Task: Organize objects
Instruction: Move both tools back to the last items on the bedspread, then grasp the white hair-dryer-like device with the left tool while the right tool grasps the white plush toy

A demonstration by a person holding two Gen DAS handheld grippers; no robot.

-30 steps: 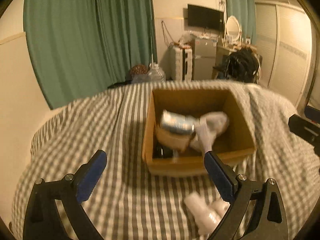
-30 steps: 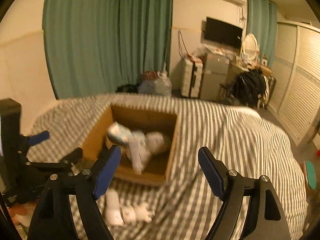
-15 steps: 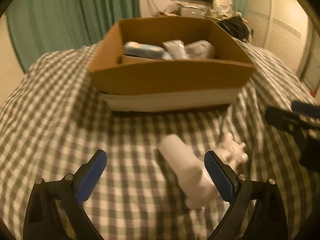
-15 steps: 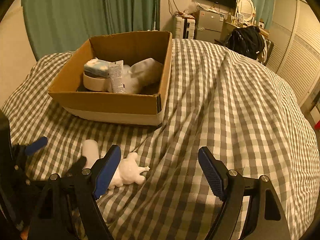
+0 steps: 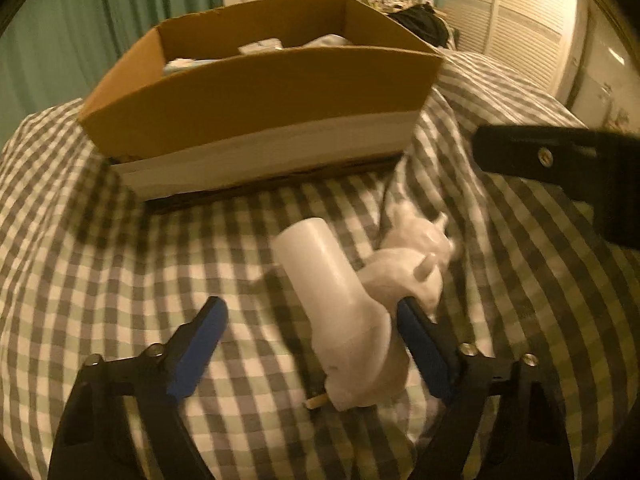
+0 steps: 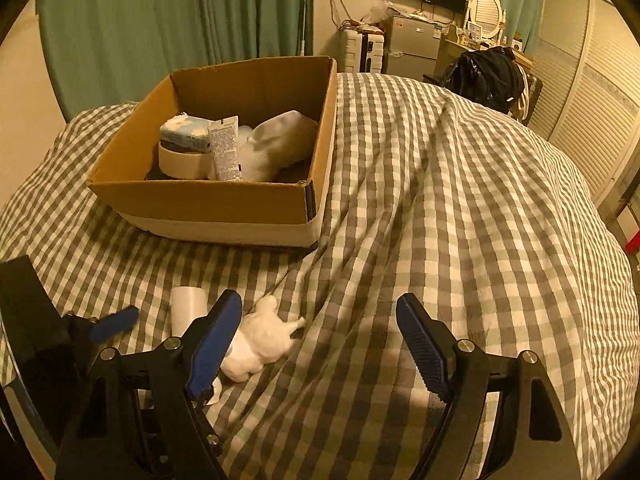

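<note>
Bedroom with green curtains (image 6: 160,32); work surface is a bed under a gray-and-white checked cover (image 6: 440,200).

Left gripper (image 5: 308,344) is low over the cover, jaws wide apart, straddling a white bottle (image 5: 336,304) that lies on its side, round end pointing far toward the box. The bottle sits toward the right finger; touching or not, cannot tell. No squeeze on it yet.

Just right of the bottle and touching it lies a small white toy animal (image 5: 412,268), partly behind the right finger.

Right gripper (image 6: 320,344) hovers over bare cover, near right of both items, jaws open and empty. Its view shows the toy animal (image 6: 264,340) by its left finger and the bottle (image 6: 186,310) farther left.

Cardboard box (image 6: 200,200) sits on the far side of the bed. Inside it: a tape roll (image 6: 182,162), a blue-and-white pack (image 6: 186,132) on top of it, a tube (image 6: 226,152) leaning upright, and a white cloth bundle (image 6: 280,144).

Progress, judged: several things are already in the box; the bottle and toy animal are left on the cover. Likely step in hand is closing on the bottle, then carrying it to the box. The toy animal comes after.
</note>
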